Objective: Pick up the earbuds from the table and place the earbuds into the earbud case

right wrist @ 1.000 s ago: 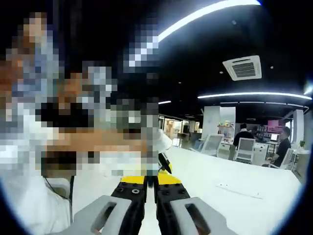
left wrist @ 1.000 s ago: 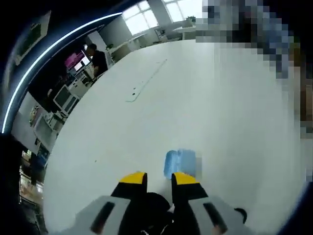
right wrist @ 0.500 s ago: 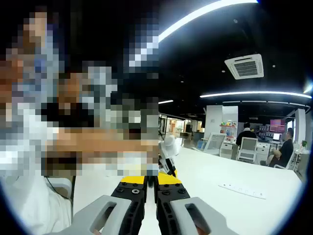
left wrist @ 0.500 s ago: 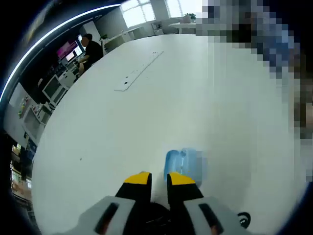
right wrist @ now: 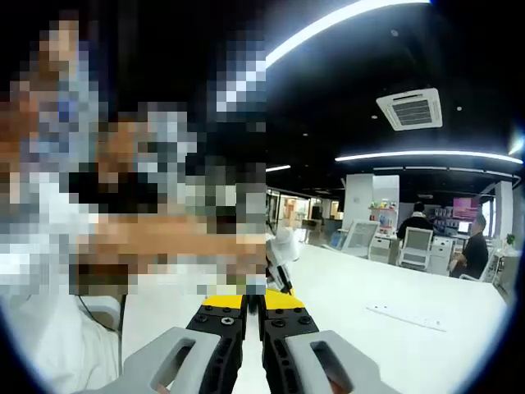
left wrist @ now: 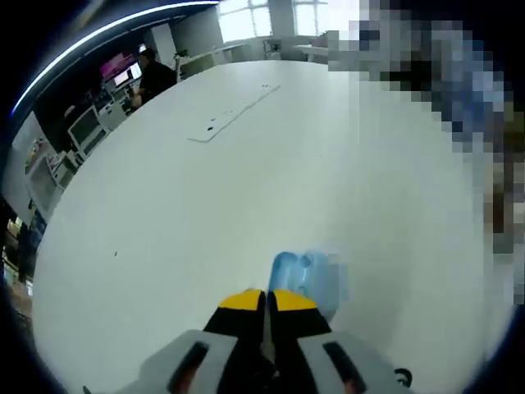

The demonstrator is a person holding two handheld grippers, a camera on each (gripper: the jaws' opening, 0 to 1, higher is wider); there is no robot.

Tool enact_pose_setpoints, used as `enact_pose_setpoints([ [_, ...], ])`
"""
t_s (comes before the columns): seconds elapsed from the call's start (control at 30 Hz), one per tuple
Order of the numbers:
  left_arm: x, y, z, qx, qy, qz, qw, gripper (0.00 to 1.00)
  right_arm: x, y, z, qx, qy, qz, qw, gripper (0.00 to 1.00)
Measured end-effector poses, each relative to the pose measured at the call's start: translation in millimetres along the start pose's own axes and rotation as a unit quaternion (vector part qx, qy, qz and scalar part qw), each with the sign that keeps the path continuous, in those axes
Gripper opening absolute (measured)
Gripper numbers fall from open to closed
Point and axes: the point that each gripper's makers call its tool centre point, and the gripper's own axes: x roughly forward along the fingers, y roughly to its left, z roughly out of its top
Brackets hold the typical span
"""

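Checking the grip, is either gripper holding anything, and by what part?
Cannot tell: both the left gripper and right gripper have jaws together, nothing visible between.

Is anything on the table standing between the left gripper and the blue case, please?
Nothing visible does. The blue case lies on the white table just past the left gripper, a little to the right of its closed tips, with no object between them.

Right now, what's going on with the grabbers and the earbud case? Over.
Left gripper shut, low over the white table. Right gripper shut, raised. Blue earbud case just past the left tips. Earbuds not made out.
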Motion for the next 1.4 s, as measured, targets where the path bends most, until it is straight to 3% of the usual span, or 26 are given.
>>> enact_pose_setpoints([
  [0.4,-6.9,1.2,6.4,-0.025,-0.025,0.009,0.9993,0.04,5.1,-7.7,-10.3,0.017,0.008,-0.001,0.9998,0.05],
  [0.57,-16.4,11.5,2.2,0.023,-0.006,0.056,0.9982,0.04,8.6,-8.5,-12.3,0.024,0.008,0.001,0.9997,0.05],
  [0.63,-24.6,11.9,5.1,0.04,-0.015,0.083,0.9957,0.04,12.6,-8.9,-15.3,0.028,0.009,0.003,0.9996,0.05],
  [0.73,-35.8,3.4,9.7,0.043,-0.038,0.096,0.9938,0.04,20.0,-10.2,-20.9,0.045,0.007,0.006,0.999,0.05],
  [0.83,-48.3,-2.6,12.7,0.081,-0.046,0.136,0.9863,0.04,29.9,-10.3,-25.4,0.065,0.001,0.014,0.9978,0.05],
  [1.03,-81.8,-26.9,26.1,0.103,-0.1,0.192,0.9708,0.04,50.0,-5.1,-32.9,0.083,-0.004,0.019,0.9964,0.05],
  [1.17,-98.4,-57.5,29.6,0.11,-0.139,0.219,0.9595,0.04,64.8,-0.6,-23.4,0.107,-0.045,0.024,0.9929,0.05],
  [1.3,-112.8,-81.3,33.1,0.105,-0.178,0.253,0.9453,0.04,76.6,4.3,-25.3,0.109,-0.056,0.019,0.9922,0.05],
  [1.4,-117.4,-101.8,32.0,0.127,-0.187,0.276,0.9342,0.04,84.0,7.0,-27.9,0.107,-0.061,0.016,0.9922,0.05],
])
